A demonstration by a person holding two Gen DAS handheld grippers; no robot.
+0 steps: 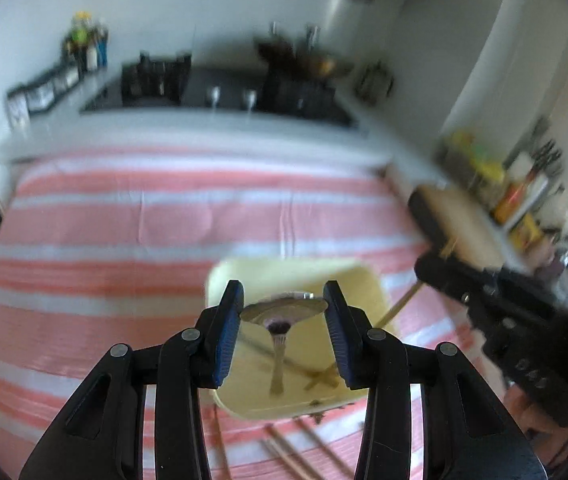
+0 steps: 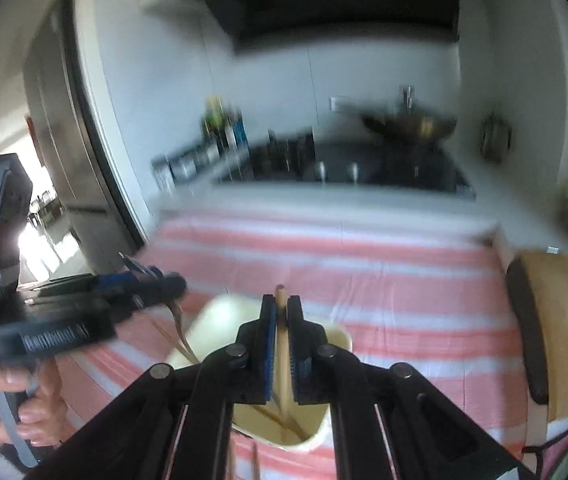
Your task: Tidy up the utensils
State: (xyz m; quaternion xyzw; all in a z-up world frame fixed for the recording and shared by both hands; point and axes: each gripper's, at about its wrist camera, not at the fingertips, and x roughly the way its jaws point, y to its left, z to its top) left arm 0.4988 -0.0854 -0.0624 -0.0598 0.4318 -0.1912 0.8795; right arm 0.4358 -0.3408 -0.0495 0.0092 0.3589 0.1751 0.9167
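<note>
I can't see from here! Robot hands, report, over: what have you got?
Left claw shut on metal spoon. Right claw shut on wooden chopstick. Both over cream utensil holder. More chopsticks loose on striped cloth. Nothing blocking.

surface: pink-and-white striped cloth (image 1: pixel 123 220) | on it: cream container (image 1: pixel 296 276); loose chopsticks (image 1: pixel 304 452); cutting board (image 2: pixel 560 332)
</note>
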